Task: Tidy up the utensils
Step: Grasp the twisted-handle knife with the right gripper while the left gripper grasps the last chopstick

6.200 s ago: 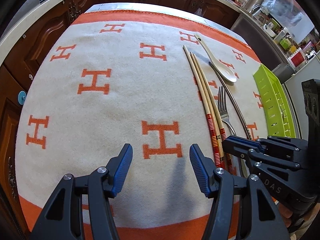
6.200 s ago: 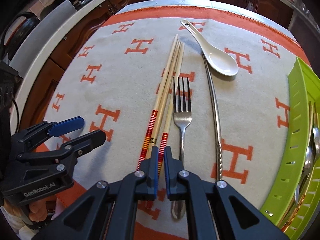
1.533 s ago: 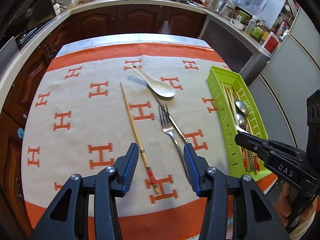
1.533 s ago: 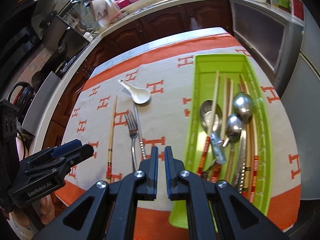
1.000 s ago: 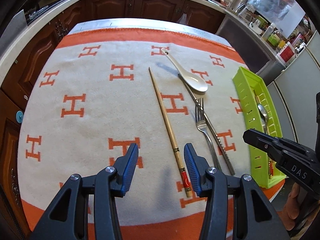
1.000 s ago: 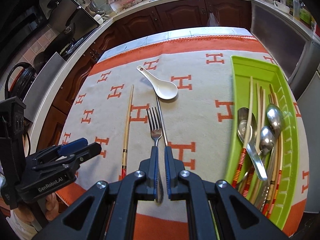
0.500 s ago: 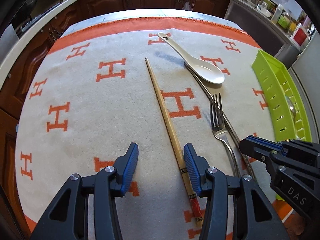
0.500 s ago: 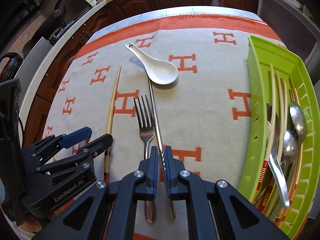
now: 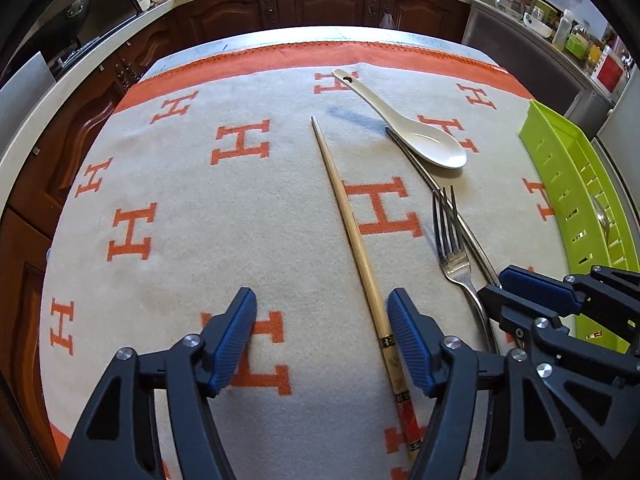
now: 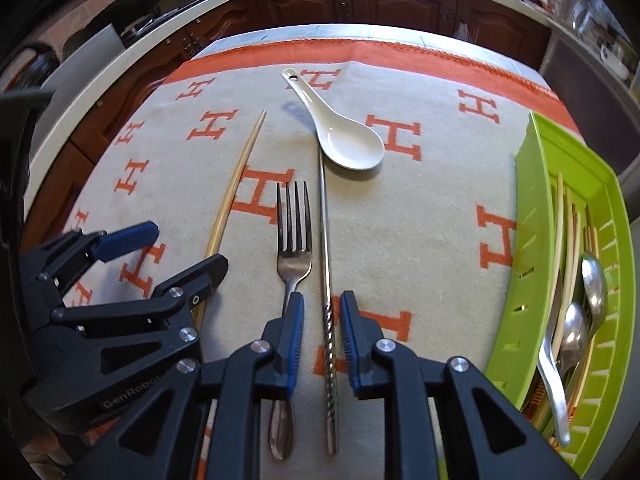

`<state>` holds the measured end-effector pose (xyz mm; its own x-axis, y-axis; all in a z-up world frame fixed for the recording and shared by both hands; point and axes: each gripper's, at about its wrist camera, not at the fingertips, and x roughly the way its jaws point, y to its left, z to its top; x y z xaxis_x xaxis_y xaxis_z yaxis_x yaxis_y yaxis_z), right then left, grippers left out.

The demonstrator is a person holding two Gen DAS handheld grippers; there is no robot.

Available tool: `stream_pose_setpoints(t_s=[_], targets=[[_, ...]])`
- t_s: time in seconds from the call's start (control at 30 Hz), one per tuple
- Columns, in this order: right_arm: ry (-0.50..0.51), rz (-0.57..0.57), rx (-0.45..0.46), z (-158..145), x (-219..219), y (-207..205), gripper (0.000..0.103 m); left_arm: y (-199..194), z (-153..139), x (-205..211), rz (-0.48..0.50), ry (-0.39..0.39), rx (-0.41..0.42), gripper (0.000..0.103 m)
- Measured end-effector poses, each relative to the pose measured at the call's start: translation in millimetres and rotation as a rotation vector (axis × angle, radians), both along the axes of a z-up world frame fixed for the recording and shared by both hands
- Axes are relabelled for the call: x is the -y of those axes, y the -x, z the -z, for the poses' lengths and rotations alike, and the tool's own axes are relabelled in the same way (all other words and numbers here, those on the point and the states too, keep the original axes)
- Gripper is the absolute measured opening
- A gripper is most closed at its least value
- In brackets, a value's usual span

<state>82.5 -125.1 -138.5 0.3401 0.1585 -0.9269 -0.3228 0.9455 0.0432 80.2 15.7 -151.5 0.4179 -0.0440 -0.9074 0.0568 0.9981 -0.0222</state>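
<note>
Kitchen setting: dark wooden cabinets behind a bench (image 9: 280, 38) covered by a cream cloth (image 9: 180, 240) with orange H marks. All places below are given relative to the fork.

- Fork (image 10: 294, 240): steel, tines pointing away, lying flat on the cloth.
- Metal chopstick (image 10: 326, 280): twisted grip, just right of the fork, its far tip apparently tucked under the spoon.
- Spoon (image 10: 348, 142): white ceramic, beyond the fork.
- Wooden chopstick (image 9: 356, 236): left of the fork, red-banded near end.
- Tray (image 10: 536, 240): green, well to the right, already holding spoons and chopsticks.
- Right gripper (image 10: 320, 328): jaws have just been opening, now slightly parted astride the metal chopstick, pads not touching it.
- Left gripper (image 9: 322, 334): jaws have just been widening, now spread over the cloth, the wooden chopstick close to its right pad, ungripped.

Risks: the right gripper's left pad sits just beside the fork handle, so closing could catch both; lifting the thin metal chopstick may drag the spoon.
</note>
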Motion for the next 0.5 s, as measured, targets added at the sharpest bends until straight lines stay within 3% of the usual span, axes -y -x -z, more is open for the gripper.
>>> stream_pose_setpoints(t_s=[0.1, 0.13, 0.23, 0.4, 0.5], targets=[[0.009, -0.012, 0.009, -1, 1, 2, 0.018, 3, -2, -1, 0.009, 0.001, 0.016, 0.035], [0.013, -0.007, 0.015, 0, 2, 2, 0.013, 3, -2, -2, 0.011, 0.000, 0.018, 0.027], [-0.016, 0.013, 0.007, -1, 9, 0, 0.006, 5, -2, -3, 0.006, -0.003, 0.024, 0.008], [-0.054, 0.023, -0.003, -1, 12, 1, 0.006, 5, -2, -2, -0.002, 0.004, 0.022, 0.004], [-0.108, 0.030, -0.022, -2, 17, 1, 0.006, 4, -3, -10, -0.033, 0.057, -0.001, 0.004]])
